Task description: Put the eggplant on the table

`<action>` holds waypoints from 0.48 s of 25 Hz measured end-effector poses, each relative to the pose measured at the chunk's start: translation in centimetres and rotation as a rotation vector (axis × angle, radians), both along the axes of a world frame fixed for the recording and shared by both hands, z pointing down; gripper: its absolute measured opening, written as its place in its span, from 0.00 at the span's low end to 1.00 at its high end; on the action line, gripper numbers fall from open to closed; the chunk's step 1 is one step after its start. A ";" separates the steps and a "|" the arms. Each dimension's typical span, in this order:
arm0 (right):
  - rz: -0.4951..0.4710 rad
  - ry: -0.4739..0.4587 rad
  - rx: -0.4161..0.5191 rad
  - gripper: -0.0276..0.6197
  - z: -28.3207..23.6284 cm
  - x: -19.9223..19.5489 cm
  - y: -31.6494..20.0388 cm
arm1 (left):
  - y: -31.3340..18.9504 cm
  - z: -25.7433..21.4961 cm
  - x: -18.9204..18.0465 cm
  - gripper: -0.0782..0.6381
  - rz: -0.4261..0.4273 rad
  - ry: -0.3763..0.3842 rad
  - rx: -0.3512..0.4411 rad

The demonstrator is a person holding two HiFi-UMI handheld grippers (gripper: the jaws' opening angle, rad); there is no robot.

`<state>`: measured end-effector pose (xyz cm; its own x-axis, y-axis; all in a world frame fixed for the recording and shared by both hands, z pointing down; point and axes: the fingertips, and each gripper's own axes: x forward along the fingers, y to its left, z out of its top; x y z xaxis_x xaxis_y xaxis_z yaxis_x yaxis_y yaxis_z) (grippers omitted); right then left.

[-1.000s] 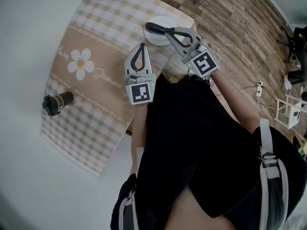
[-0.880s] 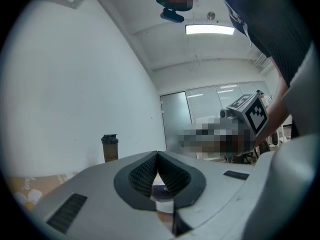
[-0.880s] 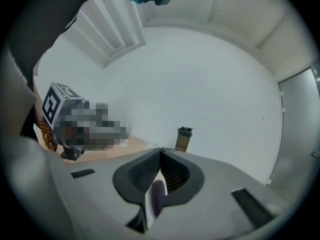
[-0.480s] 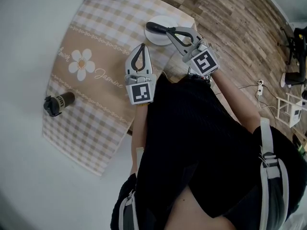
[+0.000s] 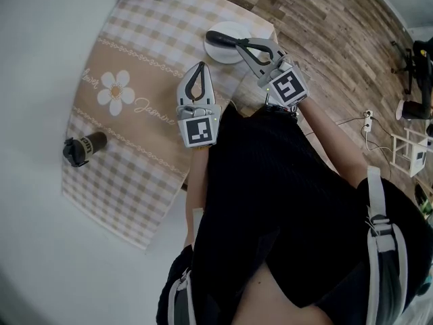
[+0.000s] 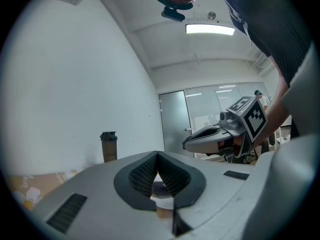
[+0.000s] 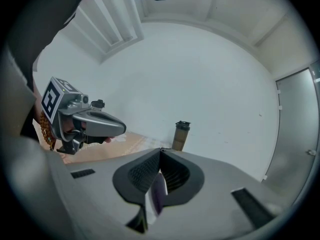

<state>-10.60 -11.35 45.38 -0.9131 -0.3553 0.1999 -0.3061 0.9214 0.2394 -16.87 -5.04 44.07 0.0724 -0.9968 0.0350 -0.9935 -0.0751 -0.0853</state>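
Note:
A dark eggplant [image 5: 218,38] lies on a white plate [image 5: 225,57] at the table's far edge. My right gripper [image 5: 235,42] is shut, and its tips sit at the eggplant's near end. In the right gripper view the jaws [image 7: 160,150] meet, and a purple patch of eggplant [image 7: 159,194] shows below them. I cannot see the pads pressing on it. My left gripper [image 5: 197,65] is shut and holds nothing. It hovers over the checked cloth [image 5: 135,66], just left of the plate, with its tips [image 6: 157,154] together.
A dark bottle [image 5: 81,146] lies on the cloth's left edge. Another bottle [image 6: 109,146] stands at the table's far end near the white wall. Wooden floor [image 5: 338,46] lies beyond the table on the right.

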 end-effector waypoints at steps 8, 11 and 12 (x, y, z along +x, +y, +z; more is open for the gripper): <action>0.017 0.003 -0.030 0.05 0.5 -0.1 -0.3 | -0.1 0.4 -0.4 0.09 -0.001 0.015 -0.010; 0.020 0.007 -0.038 0.05 0.9 -0.2 -0.4 | 0.0 0.5 -0.6 0.09 0.000 0.015 -0.014; 0.022 0.010 -0.040 0.05 1.0 -0.3 -0.4 | 0.0 0.6 -0.7 0.09 0.000 0.015 -0.015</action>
